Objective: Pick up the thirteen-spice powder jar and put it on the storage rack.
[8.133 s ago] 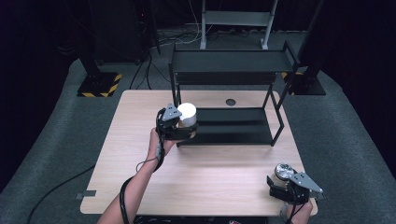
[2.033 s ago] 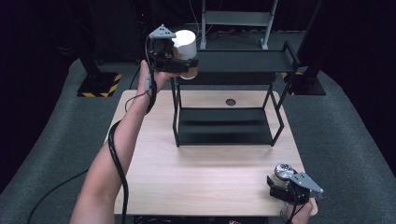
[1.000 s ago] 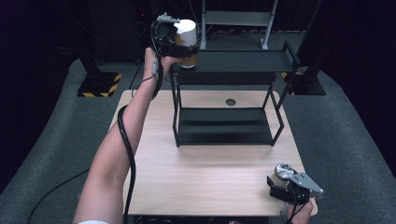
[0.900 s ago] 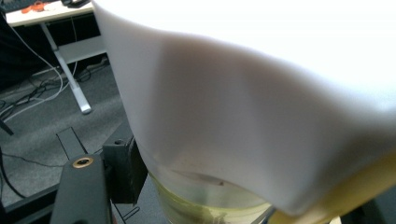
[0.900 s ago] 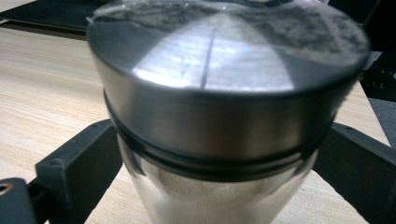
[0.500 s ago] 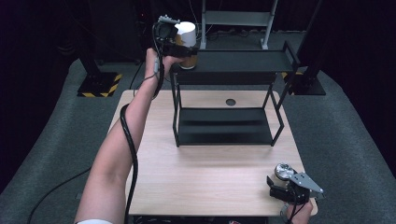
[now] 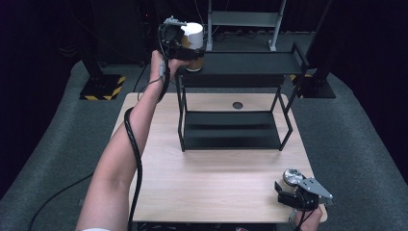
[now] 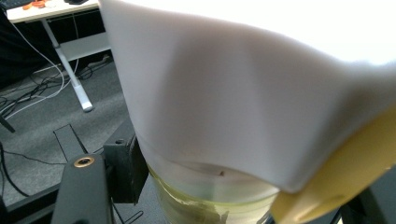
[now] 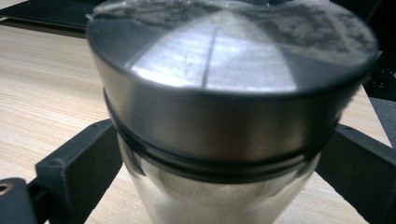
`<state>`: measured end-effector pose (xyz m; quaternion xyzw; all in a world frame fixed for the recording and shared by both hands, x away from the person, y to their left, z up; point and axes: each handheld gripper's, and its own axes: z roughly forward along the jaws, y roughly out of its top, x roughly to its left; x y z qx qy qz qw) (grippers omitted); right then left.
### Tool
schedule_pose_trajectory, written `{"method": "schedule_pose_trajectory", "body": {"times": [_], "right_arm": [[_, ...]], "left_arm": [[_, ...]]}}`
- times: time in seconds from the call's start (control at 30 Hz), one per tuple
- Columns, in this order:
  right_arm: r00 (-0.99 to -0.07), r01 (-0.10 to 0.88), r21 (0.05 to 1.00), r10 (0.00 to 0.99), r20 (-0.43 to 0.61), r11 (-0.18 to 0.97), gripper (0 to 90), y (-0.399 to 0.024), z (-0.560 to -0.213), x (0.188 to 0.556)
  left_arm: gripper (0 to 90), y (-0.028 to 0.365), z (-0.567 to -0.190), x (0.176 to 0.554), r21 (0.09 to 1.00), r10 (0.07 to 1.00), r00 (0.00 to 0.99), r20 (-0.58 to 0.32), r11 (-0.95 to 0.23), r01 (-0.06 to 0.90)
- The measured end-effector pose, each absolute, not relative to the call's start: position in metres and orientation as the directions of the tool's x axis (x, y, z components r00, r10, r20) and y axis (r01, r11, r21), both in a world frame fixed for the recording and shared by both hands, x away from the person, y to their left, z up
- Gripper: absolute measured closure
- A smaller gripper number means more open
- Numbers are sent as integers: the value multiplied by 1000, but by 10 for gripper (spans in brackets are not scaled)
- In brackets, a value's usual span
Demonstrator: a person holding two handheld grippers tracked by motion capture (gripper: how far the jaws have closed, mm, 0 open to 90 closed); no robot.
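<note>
- Since the earliest frame, the left gripper (image 7: pixel 185 45) has carried the white-lidded jar (image 7: pixel 193 37) from the tabletop beside the rack up to the left end of the black rack's top shelf (image 7: pixel 250 62); over the last second neither hand has shifted.
- Left of the rack, the person's left forearm (image 7: pixel 137 125) stretches up from the bottom edge, with the gripper's black cable draped along it.
- Left gripper's fingers (image 8: pixel 123 170) are pinching the jar below its white lid (image 8: pixel 243 93), as the left gripper view shows; the jar's base sits at or just over the shelf's left end, and whether it touches the shelf I cannot tell.
- At the right, the right gripper (image 7: pixel 293 190) rests near the tabletop's front right corner, its fingers (image 9: pixel 79 163) clamped on either side of a metal-lidded glass jar (image 9: pixel 224 107).
- Both gripper views are blurred and crowded by the lids, so the jars' contents and lower parts are hard to make out; the white-lidded jar shows only a yellowish label edge (image 8: pixel 355 172).
- Right hand is cut off at the bottom edge of the high view.
- Light wood tabletop (image 7: pixel 211 187) carries the two-tier black rack, with a small dark hole (image 7: pixel 237 105) behind the lower shelf.
- Grey carpet, dark surroundings, cables and a grey stand lie beyond.
</note>
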<state>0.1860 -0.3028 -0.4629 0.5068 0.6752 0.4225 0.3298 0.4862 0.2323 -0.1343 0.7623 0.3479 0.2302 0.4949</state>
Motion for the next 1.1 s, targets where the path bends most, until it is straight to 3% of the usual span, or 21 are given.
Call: {"method": "schedule_pose_trajectory", "body": {"times": [0.83, 1.1], "right_arm": [[-268, 405, 906, 963, -15, 127, 13, -303, -463, 186], [-270, 406, 905, 963, -12, 126, 13, -304, -463, 186]], "left_arm": [[299, 230, -127, 488, 902, 760, 650, 7, -285, 324], [152, 233, -111, 477, 881, 765, 643, 32, -326, 344]]}}
